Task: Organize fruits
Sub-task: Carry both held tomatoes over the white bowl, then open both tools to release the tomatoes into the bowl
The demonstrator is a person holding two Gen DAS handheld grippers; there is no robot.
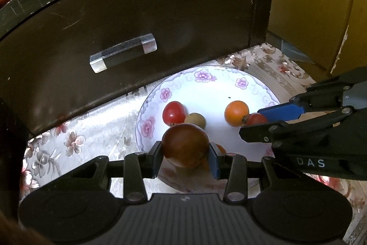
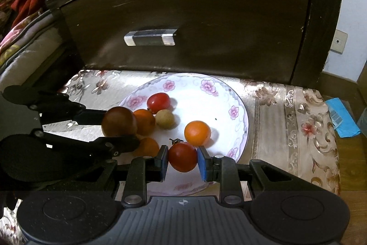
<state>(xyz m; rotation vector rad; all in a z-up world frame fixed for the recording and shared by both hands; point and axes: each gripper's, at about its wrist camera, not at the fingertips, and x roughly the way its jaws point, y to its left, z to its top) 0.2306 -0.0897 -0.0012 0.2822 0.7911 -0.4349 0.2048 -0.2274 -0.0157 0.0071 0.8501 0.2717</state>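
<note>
Left wrist: left gripper [image 1: 186, 153] w/ brown fruit [image 1: 184, 145] over plate [image 1: 250, 82].

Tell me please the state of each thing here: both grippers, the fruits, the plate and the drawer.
Left gripper: shut on the dark brown-red fruit, over the plate.
Right gripper: shut on the small red tomato.
Orange fruit: lying free on the plate.
Tan round fruit: lying free on the plate.
Plate: flat on the floral cloth.
Drawer: closed.
</note>
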